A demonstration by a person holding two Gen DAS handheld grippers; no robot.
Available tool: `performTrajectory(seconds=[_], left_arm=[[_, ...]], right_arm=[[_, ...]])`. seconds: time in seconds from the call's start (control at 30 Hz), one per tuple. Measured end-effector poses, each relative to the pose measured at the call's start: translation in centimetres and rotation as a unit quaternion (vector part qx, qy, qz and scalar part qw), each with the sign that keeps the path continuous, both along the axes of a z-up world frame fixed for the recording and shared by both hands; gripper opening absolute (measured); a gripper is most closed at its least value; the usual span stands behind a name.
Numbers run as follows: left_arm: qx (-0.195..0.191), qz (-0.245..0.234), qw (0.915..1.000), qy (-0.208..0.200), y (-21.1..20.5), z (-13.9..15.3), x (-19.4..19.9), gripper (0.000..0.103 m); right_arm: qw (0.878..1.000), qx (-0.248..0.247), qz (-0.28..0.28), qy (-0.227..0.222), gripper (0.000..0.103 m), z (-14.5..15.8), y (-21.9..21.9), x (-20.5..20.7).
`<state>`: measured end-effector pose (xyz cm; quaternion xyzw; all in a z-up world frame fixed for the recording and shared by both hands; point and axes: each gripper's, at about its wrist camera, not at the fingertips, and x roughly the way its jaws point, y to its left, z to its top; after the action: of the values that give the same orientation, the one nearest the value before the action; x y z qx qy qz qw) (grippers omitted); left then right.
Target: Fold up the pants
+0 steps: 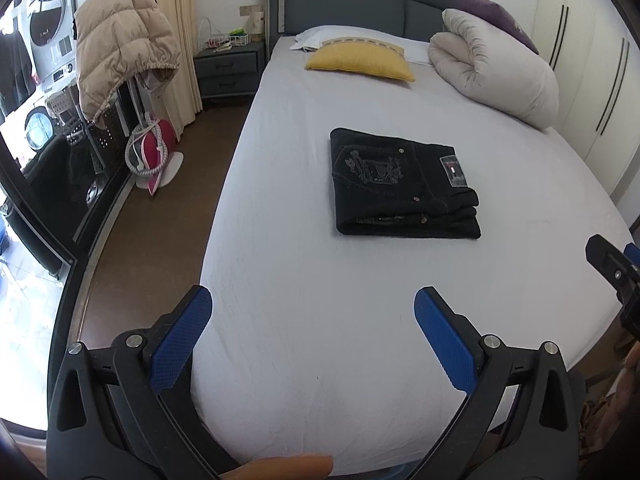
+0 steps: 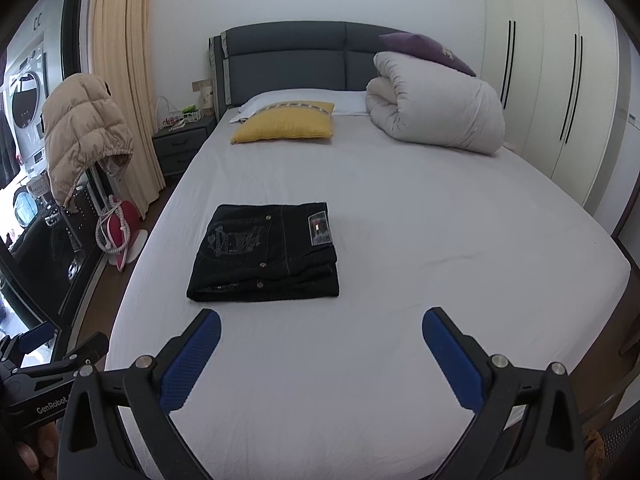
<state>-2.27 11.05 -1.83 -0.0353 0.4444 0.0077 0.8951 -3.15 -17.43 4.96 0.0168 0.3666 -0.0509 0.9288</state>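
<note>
Black pants (image 1: 404,184) are seen folded into a compact rectangle at frame centre in the left wrist view, lying flat on the white bed (image 1: 320,280). The left gripper (image 1: 313,316) is held low at the bottom of the frame, jaws spread wide, nothing between them, well apart from the pants. A yellow pillow (image 1: 360,62) and rolled duvet (image 1: 492,76) are seen in the upper part.

Right wrist view: the pants (image 2: 266,254) are seen left of centre. The right gripper (image 2: 321,338) is held at the bottom, jaws wide and empty, near the pants' closest edge but not touching.
</note>
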Motion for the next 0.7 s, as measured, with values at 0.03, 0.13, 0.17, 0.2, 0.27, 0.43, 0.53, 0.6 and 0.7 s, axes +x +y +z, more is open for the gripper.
performTrajectory(seconds=[0.03,0.13,0.17,0.2,0.27,0.43,0.53,0.6,0.7], left_arm=[[0.0,0.0,1.0,0.001,0.0,-0.1,0.0,0.103],[-0.001,0.0,1.0,0.006,-0.1,-0.4,0.0,0.103],[-0.001,0.0,1.0,0.007,-0.1,-0.5,0.1,0.103],[-0.001,0.0,1.0,0.007,-0.1,-0.5,0.0,0.103],[-0.001,0.001,1.0,0.009,-0.2,-0.8,0.0,0.103],[-0.002,0.0,0.9999,0.014,-0.1,-1.0,0.1,0.103],[-0.001,0.001,0.9999,0.016,-0.2,-1.3,0.1,0.103],[-0.001,0.002,0.9998,0.019,-0.3,-1.6,0.1,0.103],[-0.002,0.002,0.9998,0.021,-0.3,-1.8,0.1,0.103]], right_arm=[[1.0,0.001,0.001,0.002,0.103,-0.1,0.1,0.0],[1.0,0.002,0.003,0.007,0.103,-0.4,0.2,0.0],[1.0,0.003,0.003,0.009,0.103,-0.5,0.2,0.0],[1.0,0.003,0.003,0.01,0.103,-0.6,0.2,0.0],[1.0,0.005,0.003,0.014,0.103,-0.7,0.3,0.0],[1.0,0.006,0.004,0.019,0.103,-1.0,0.3,0.2],[1.0,0.007,0.006,0.021,0.103,-1.1,0.4,0.2],[1.0,0.006,0.006,0.024,0.103,-1.2,0.4,0.2],[1.0,0.006,0.007,0.026,0.103,-1.4,0.4,0.3]])
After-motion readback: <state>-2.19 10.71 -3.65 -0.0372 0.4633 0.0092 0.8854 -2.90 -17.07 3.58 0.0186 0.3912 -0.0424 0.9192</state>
